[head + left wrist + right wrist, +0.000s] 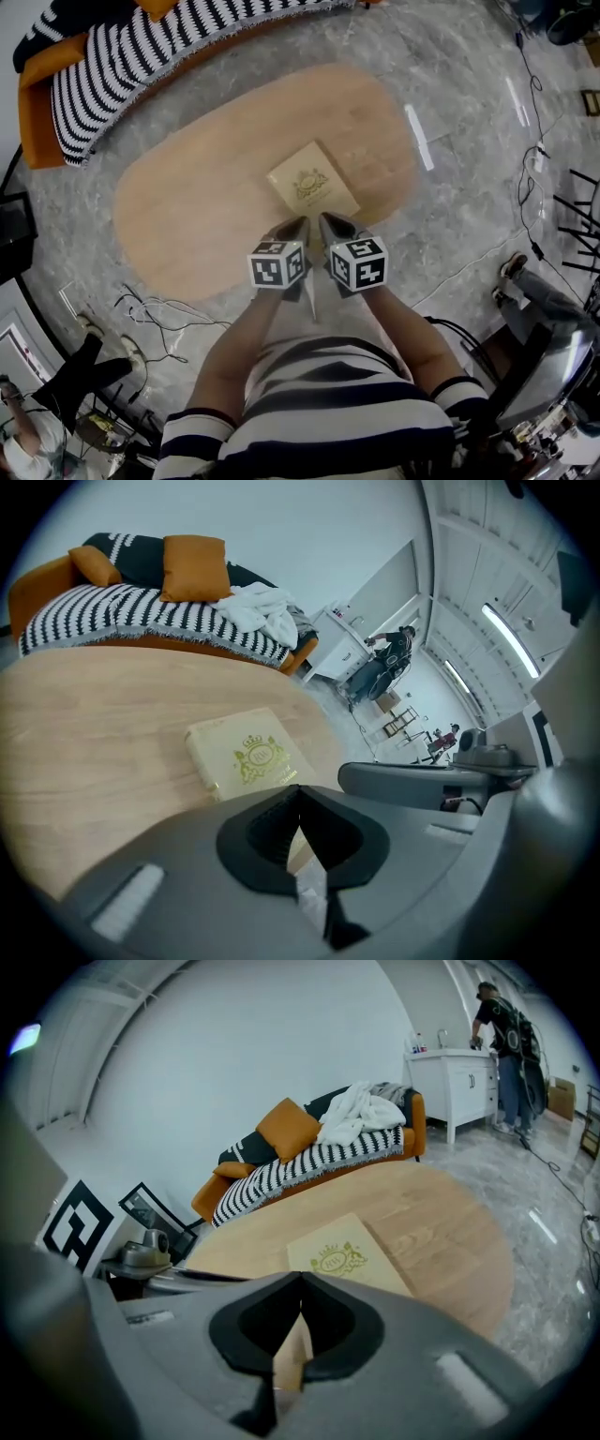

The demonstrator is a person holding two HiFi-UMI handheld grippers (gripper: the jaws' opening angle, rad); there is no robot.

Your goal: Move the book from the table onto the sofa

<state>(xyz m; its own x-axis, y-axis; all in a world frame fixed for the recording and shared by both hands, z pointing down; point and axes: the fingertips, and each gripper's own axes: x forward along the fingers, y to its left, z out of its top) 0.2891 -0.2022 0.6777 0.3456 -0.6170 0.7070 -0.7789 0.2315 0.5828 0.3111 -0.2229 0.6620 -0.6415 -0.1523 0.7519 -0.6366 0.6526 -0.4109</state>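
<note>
**While both jaws are shut, book sits untouched on counter**

Since neither hand-held gripper has anything in it, nothing is picked up yet. The left hand-held gripper (298, 223) has its jaws fully together, with nothing pinched between them in its own view (300, 789). The right hand-held gripper (325, 220) is closed and empty too (301, 1283). Both point down and forward, side by side at the near edge of the counter (197, 211).

The book (314, 180) lies flat and cover up on the near-right part of the counter, just beyond the two tips. I can't tell whether either tip touches its near corner. It has a pale cream cover with a gold crest (246, 754) (342, 1255). The sofa (112, 61) is far left, orange with a striped throw, well apart from the book.

Handling, as a guess:
- It looks like a hardcover, so probably stiff, flat and fairly heavy for one pinch.
- The cover looks smooth and may slide on the pads.
- It isn't fragile, but the cover could flop open if only the top board is caught.

Where to hold:
- Lying flat, it gives no grip from above, so the jaws have to open first.
- Take the whole thickness at an edge, one jaw under and one on top.
- The near corner or the side edge seen in the left gripper view looks easiest.
- One hand-held gripper on each opposite edge should keep it level on the way to the sofa.
</note>
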